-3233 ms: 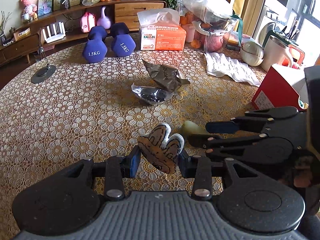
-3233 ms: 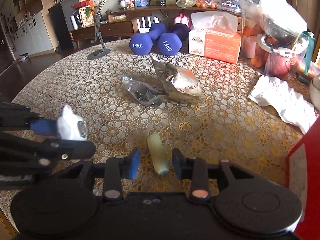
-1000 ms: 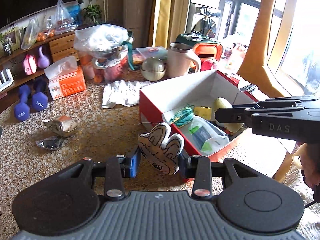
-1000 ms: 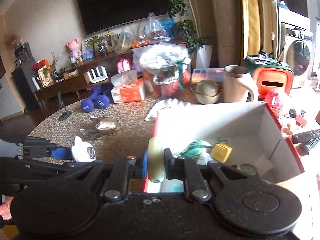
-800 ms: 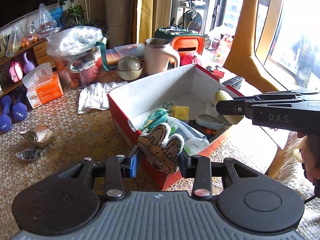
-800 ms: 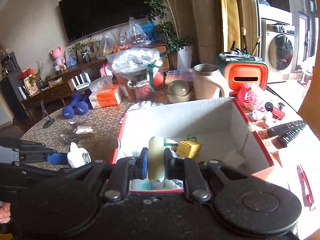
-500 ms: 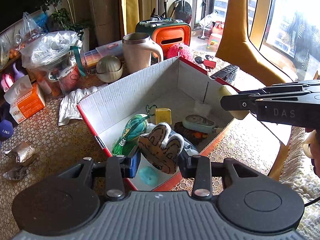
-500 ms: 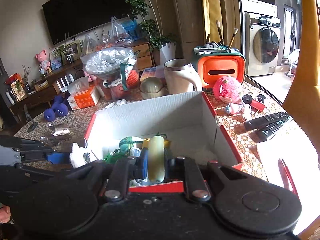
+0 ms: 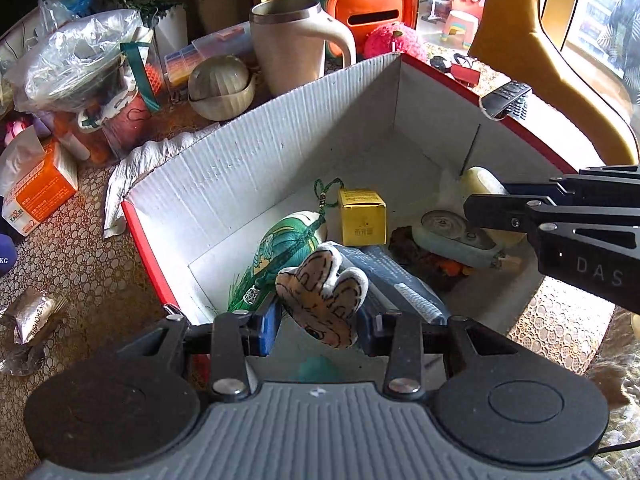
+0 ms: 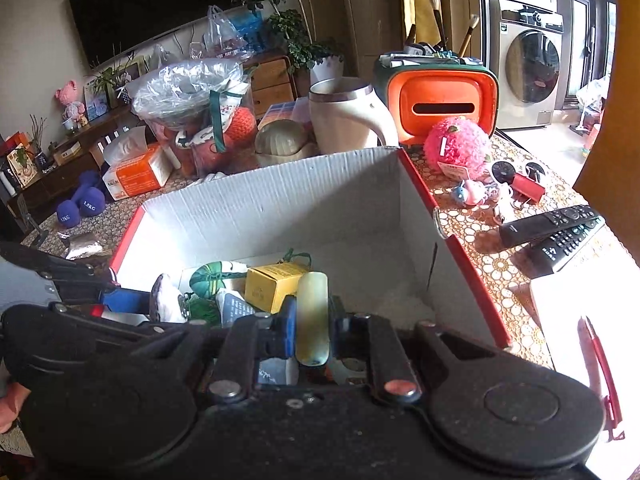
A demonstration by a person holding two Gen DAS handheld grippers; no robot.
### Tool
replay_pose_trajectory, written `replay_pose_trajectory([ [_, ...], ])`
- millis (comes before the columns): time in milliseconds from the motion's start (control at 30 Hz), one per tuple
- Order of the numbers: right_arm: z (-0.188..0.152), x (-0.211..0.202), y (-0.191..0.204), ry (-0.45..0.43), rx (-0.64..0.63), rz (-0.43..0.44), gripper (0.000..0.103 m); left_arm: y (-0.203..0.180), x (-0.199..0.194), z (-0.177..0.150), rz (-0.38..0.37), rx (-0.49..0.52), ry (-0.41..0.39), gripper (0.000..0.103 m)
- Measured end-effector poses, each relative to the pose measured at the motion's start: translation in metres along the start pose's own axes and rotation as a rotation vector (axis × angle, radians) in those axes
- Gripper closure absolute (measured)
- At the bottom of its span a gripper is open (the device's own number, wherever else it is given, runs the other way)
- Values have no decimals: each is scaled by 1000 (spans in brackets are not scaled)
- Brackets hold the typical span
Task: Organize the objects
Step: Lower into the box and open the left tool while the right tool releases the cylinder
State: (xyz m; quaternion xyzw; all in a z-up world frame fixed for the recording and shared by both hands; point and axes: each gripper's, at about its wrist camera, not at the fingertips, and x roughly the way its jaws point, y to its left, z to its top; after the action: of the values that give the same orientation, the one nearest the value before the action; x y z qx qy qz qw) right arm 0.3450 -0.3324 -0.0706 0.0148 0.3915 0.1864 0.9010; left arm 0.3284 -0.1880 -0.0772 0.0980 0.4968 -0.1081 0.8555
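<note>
Left gripper (image 9: pixel 318 326) clenched on plush toy (image 9: pixel 324 298), now hanging over the near end of the red box (image 9: pixel 146 240), just above the green pouch (image 9: pixel 288 244); 3 s back it was out over bare tabletop (image 9: pixel 76 264). Right gripper (image 10: pixel 312 330) fingers pinching the pale cylinder (image 10: pixel 313 312), also inside the box mouth now, above the yellow carton (image 10: pixel 272 286), the round tin (image 9: pixel 444 226) close by. Both carries look finished, so release is next. Beyond the box: mug (image 9: pixel 296 44), orange case (image 9: pixel 372 8), remotes (image 10: pixel 556 228) untouched
</note>
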Motion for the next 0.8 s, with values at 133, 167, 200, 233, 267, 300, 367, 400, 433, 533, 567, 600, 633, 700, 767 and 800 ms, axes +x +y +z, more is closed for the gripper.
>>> replay_pose_trajectory([
  [133, 3, 21, 4, 41, -13, -2, 89, 5, 18, 7, 9, -3, 62, 65],
  [167, 3, 25, 4, 54, -16, -1, 89, 6, 21, 8, 11, -6, 73, 65],
  [200, 2, 28, 5, 61, -16, -2, 89, 6, 25, 9, 12, -5, 85, 65],
  [233, 2, 31, 5, 68, -17, -4, 89, 6, 28, 10, 15, -1, 95, 65],
  [267, 1, 34, 5, 79, -20, -6, 89, 5, 31, 10, 19, 3, 103, 65],
  [300, 1, 37, 5, 95, -23, -7, 89, 4, 33, 10, 29, 11, 109, 64],
  [367, -1, 42, 6, 118, -31, -11, 89, -1, 36, 11, 48, 47, 114, 64],
  [400, -2, 44, 6, 127, -37, -11, 89, -3, 37, 11, 42, 53, 119, 64],
  [433, -3, 45, 7, 133, -41, -9, 89, -4, 38, 12, 39, 54, 123, 64],
  [533, -6, 46, 7, 143, -43, -8, 88, -8, 42, 10, 43, 75, 135, 63],
  [567, -7, 47, 6, 145, -41, -9, 88, -9, 43, 10, 44, 78, 140, 63],
  [600, -7, 46, 6, 147, -37, -8, 86, -10, 44, 9, 47, 80, 142, 63],
  [633, -7, 46, 5, 147, -32, -6, 86, -10, 45, 8, 49, 80, 143, 62],
  [700, -7, 44, 5, 143, -26, 1, 83, -11, 44, 7, 48, 80, 137, 59],
  [767, -7, 41, 5, 138, -22, 7, 81, -13, 42, 6, 41, 81, 128, 55],
  [800, -7, 40, 5, 137, -19, 9, 80, -14, 40, 6, 44, 86, 122, 53],
])
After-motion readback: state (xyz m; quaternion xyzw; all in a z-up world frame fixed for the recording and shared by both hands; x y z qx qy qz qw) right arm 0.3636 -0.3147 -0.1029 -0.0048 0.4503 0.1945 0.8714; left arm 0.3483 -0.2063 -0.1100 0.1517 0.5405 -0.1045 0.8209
